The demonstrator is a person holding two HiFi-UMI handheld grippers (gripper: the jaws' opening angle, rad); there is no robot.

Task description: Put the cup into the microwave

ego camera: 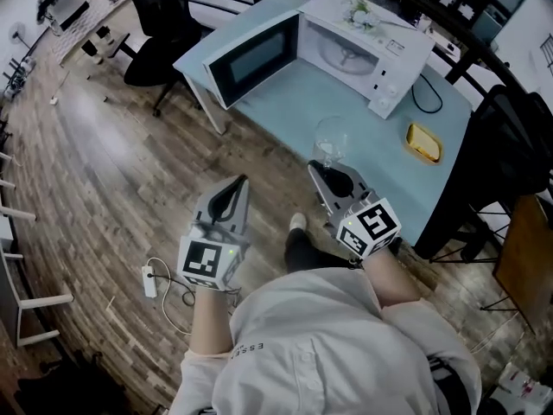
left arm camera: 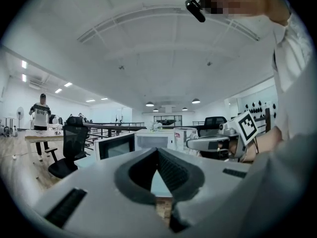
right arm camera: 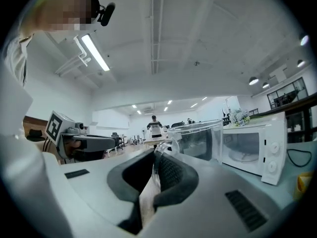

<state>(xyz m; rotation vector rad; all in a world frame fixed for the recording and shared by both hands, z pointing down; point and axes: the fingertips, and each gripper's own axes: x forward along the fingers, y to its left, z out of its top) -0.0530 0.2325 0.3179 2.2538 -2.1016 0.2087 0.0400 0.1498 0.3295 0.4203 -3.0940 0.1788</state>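
A clear glass cup (ego camera: 331, 140) hangs over the front edge of the light-blue table (ego camera: 294, 93), and my right gripper (ego camera: 321, 168) is shut on it. In the right gripper view the cup (right arm camera: 203, 140) stands just past the jaws, its handle pinched between them at my right gripper (right arm camera: 156, 158). The white microwave (ego camera: 367, 46) sits at the table's far side with its door (ego camera: 252, 59) swung wide open to the left; its turntable shows inside. The microwave (right arm camera: 252, 147) lies ahead and right of the cup. My left gripper (ego camera: 239, 181) is shut and empty over the floor, left of the cup. Its jaws meet at my left gripper (left arm camera: 157, 155).
A yellow dish (ego camera: 423, 142) lies on the table to the right of the microwave, near a black cable (ego camera: 425, 93). A black office chair (ego camera: 160, 24) stands left of the table. A white power strip (ego camera: 149, 281) lies on the wood floor. A person (left arm camera: 41, 114) stands far off.
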